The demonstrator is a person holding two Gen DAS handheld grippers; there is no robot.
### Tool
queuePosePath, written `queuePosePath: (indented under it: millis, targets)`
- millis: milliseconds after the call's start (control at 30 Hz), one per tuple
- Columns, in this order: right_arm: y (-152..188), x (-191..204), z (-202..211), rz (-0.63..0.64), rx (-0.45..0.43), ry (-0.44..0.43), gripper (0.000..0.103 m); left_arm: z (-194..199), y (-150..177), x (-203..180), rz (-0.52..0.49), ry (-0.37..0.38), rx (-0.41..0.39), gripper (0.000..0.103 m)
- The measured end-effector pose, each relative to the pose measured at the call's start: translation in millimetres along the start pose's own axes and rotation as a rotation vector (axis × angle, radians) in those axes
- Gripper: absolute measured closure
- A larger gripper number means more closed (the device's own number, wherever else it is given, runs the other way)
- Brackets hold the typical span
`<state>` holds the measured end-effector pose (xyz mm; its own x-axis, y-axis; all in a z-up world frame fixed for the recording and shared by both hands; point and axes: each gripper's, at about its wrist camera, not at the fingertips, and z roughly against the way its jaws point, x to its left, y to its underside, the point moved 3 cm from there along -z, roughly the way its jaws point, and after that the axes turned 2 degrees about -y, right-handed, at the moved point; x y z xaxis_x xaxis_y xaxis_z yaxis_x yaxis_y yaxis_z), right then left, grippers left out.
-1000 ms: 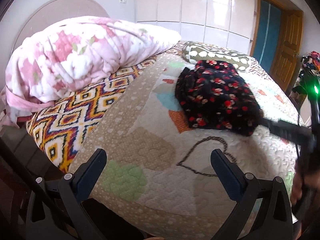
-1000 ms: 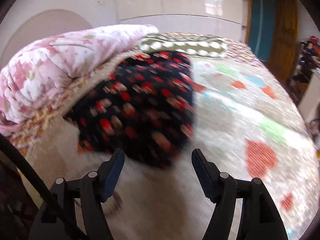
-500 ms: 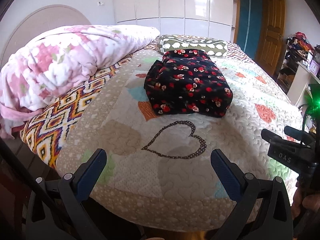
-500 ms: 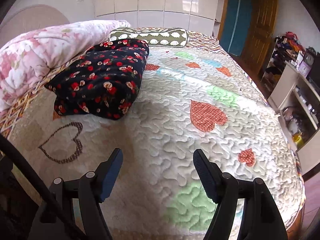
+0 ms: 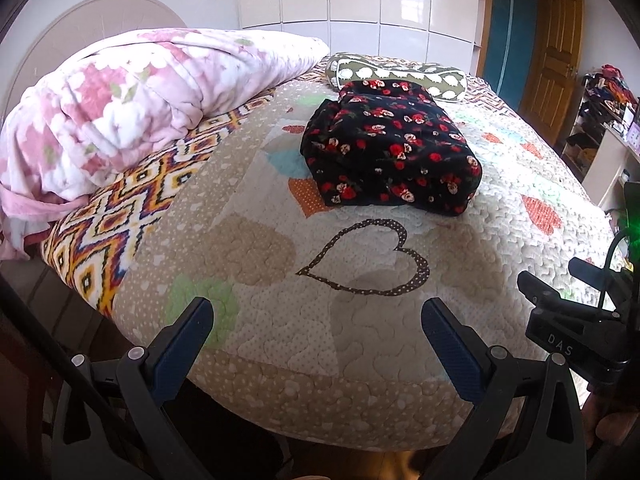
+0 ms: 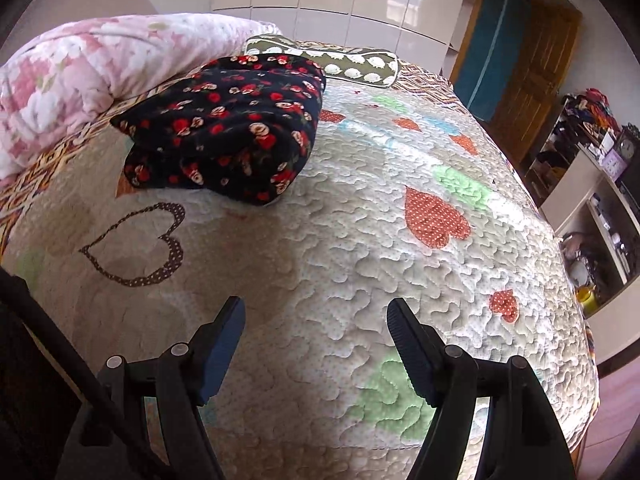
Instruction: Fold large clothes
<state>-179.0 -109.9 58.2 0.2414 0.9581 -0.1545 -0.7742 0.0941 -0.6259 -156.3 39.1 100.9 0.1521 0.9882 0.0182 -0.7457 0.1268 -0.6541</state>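
A black garment with red and cream flowers [image 5: 390, 150] lies folded into a thick bundle on the quilted heart-patterned bedspread [image 5: 360, 320]; the right wrist view shows the same garment [image 6: 228, 128] at upper left. My left gripper [image 5: 316, 320] hovers open over the near edge of the bed, well short of the garment, with nothing between its fingers. My right gripper [image 6: 316, 320] is also open and empty above the bedspread [image 6: 360, 260], to the right of the bundle. The right gripper's body [image 5: 576, 320] shows at the right edge of the left wrist view.
A rolled pink floral duvet [image 5: 140, 96] lies along the left side on a zigzag blanket [image 5: 120, 220]. A green patterned pillow [image 5: 400, 74] sits behind the garment. White wardrobes, a wooden door [image 5: 556, 60] and cluttered shelves [image 6: 592, 184] stand beyond the bed.
Both grippers have drawn back from the folded garment toward the near edge of the bed; the bundle now lies alone and farther away in both views.
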Motion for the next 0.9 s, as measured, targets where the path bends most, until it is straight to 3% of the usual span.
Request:
queuePosePath:
  millis: [900]
  targets:
    - [9, 1, -15, 0.022, 0.042, 0.046, 0.025, -16, 10, -14, -0.042, 0.012, 0.041, 0.0]
